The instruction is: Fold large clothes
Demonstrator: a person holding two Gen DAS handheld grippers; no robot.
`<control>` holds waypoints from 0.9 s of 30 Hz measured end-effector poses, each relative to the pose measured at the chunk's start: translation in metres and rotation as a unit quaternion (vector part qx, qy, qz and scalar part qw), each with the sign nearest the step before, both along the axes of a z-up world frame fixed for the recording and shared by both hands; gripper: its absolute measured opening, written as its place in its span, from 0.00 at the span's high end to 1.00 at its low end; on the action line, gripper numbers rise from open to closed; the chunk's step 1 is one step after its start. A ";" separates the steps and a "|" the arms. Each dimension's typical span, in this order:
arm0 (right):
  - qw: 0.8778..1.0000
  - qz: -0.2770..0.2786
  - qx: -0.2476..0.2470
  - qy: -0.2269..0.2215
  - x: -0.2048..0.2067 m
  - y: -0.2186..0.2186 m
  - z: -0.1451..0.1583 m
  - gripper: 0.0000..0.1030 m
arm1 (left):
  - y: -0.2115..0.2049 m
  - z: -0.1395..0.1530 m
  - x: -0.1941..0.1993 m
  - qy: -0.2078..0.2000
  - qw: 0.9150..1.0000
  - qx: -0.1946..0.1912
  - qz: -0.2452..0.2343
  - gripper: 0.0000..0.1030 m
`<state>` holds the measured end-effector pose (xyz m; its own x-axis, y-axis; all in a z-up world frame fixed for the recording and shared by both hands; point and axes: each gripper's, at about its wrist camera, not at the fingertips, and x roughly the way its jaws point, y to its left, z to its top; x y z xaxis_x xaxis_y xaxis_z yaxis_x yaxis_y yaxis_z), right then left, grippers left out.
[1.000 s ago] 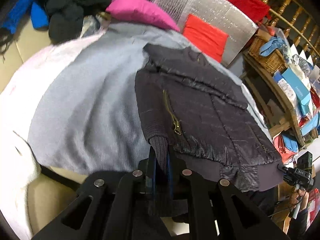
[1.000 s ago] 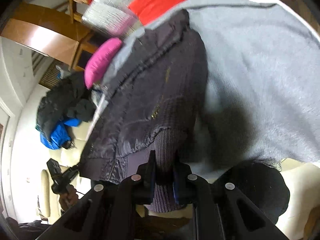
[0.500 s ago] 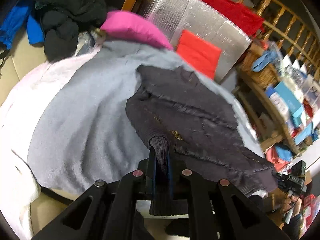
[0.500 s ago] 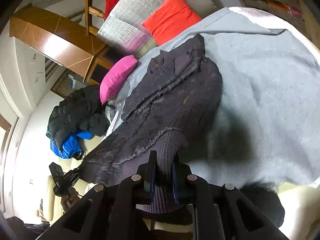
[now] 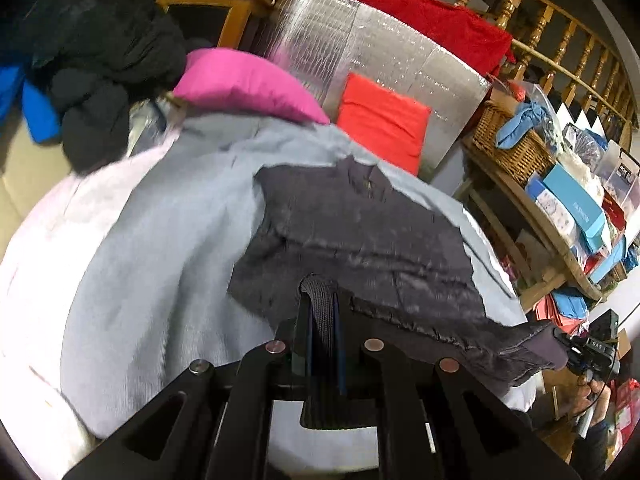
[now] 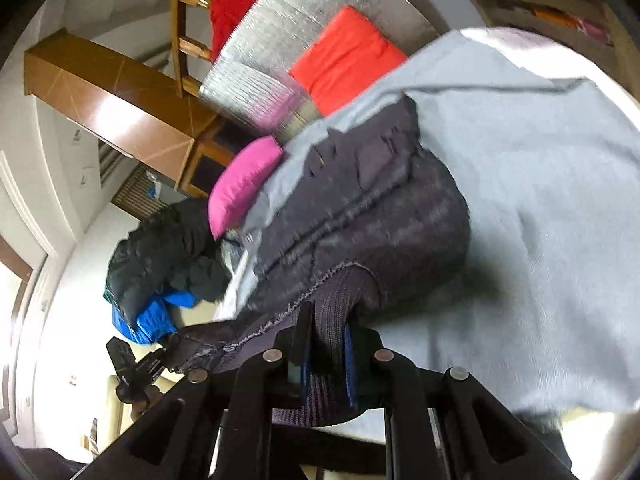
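A dark quilted jacket (image 5: 360, 232) lies on a pale blue-grey blanket (image 5: 160, 248), its lower part lifted off the surface. My left gripper (image 5: 323, 312) is shut on the ribbed knit hem (image 5: 320, 320) at one corner. In the right wrist view the same jacket (image 6: 372, 208) spreads over the blanket (image 6: 540, 220), and my right gripper (image 6: 326, 344) is shut on the ribbed hem (image 6: 332, 320) at the other corner. Each wrist view shows the opposite gripper: the right gripper (image 5: 588, 350) at the far right, the left gripper (image 6: 132, 364) at the lower left, both clamping the hem.
A pink pillow (image 5: 248, 84), a red cushion (image 5: 380, 120) and a silver foil panel (image 5: 360, 48) sit beyond the jacket. Dark and blue clothes (image 5: 80, 72) are piled at the left. Cluttered wooden shelves with a wicker basket (image 5: 512, 152) stand to the right, under a wooden railing.
Both grippers have risen and moved forward with the hem, lifting the jacket's lower edge and starting to fold it toward the collar; the zipper front is now hidden.
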<state>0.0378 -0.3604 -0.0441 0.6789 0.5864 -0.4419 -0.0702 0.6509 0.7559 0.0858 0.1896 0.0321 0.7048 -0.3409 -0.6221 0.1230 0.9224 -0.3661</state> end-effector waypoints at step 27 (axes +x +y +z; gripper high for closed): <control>0.994 -0.067 -0.073 -0.049 0.319 -0.005 0.062 0.91 | -0.025 -0.003 0.313 0.012 0.998 0.044 0.049 0.90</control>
<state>0.3566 -0.3650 0.0181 0.7902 0.4221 -0.4444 -0.0433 0.7617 0.6464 0.3986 0.1649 0.0290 0.7165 -0.2136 -0.6641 0.0224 0.9585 -0.2842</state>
